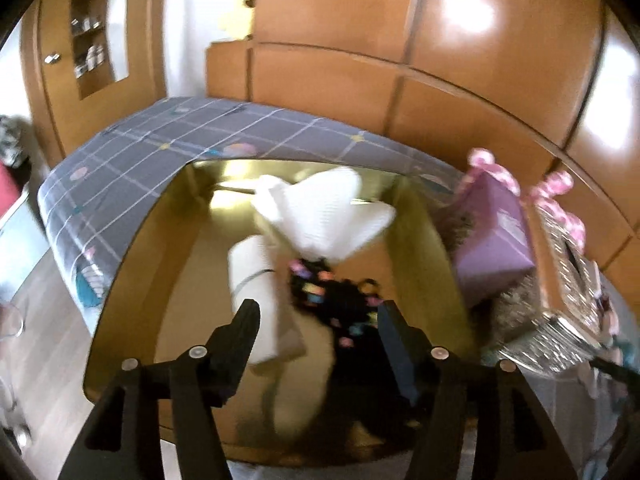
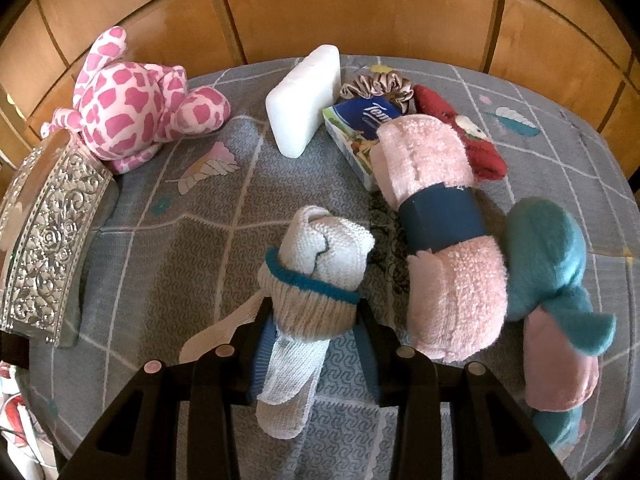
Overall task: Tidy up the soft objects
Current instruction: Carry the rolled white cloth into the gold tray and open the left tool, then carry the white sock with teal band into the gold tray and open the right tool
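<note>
In the right wrist view my right gripper (image 2: pixel 314 312) is shut on a rolled white sock with a blue band (image 2: pixel 316 276) just above the grey bedspread (image 2: pixel 180 240). Beside it lie a rolled pink towel with a blue band (image 2: pixel 440 224), a teal and pink plush (image 2: pixel 552 280), a red plush (image 2: pixel 472 140), a tissue pack (image 2: pixel 356 128), a white sponge (image 2: pixel 304 100), a scrunchie (image 2: pixel 380 84) and a pink giraffe plush (image 2: pixel 136 108). In the left wrist view my left gripper (image 1: pixel 316 316) is open above a gold box (image 1: pixel 424 240) holding a white cloth (image 1: pixel 324 212), a white roll (image 1: pixel 256 280) and a black patterned fabric (image 1: pixel 340 300).
A silver embossed box (image 2: pixel 48 236) stands at the bed's left; it also shows in the left wrist view (image 1: pixel 568 300) next to a purple box (image 1: pixel 496 236). Wooden wardrobe panels (image 2: pixel 320 12) close off the back. Wooden floor (image 1: pixel 44 344) lies left of the bed.
</note>
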`<action>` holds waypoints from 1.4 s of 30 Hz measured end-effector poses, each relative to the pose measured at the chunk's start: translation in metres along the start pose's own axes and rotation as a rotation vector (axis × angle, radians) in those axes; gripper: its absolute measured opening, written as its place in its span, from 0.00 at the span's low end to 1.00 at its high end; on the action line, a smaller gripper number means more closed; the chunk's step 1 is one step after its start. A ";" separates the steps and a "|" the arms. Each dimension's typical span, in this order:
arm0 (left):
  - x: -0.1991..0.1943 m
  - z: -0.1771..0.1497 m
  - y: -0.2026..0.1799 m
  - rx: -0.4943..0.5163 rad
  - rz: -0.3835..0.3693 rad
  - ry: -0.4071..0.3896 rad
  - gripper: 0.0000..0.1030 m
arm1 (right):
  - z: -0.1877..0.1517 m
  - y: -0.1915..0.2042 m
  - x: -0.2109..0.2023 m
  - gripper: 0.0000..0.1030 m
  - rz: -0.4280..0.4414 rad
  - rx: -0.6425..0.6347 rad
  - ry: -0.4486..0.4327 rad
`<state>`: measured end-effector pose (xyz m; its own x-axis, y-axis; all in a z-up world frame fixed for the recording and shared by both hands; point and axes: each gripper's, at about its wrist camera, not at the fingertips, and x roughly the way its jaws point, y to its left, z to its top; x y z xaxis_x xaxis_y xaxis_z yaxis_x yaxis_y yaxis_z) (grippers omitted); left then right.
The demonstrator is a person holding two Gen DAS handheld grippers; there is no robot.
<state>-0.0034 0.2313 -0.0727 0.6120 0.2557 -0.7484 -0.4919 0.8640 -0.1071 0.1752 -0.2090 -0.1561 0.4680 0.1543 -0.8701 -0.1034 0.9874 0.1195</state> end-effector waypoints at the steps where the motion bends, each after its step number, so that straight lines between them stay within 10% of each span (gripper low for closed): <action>1: -0.002 -0.001 -0.005 0.016 -0.010 -0.001 0.60 | 0.000 0.001 -0.001 0.35 -0.005 0.007 -0.003; 23: -0.020 -0.020 -0.031 0.087 -0.080 -0.007 0.64 | 0.059 0.064 -0.061 0.29 0.021 0.023 -0.233; 35: -0.030 -0.017 -0.022 0.072 -0.070 -0.026 0.66 | 0.083 0.196 -0.115 0.29 0.304 -0.192 -0.376; 42: -0.028 -0.014 0.005 0.008 -0.031 -0.032 0.66 | 0.054 0.308 -0.113 0.29 0.420 -0.507 -0.297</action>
<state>-0.0318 0.2222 -0.0613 0.6464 0.2424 -0.7234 -0.4677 0.8751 -0.1246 0.1374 0.0793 0.0051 0.5102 0.5915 -0.6244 -0.6882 0.7162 0.1162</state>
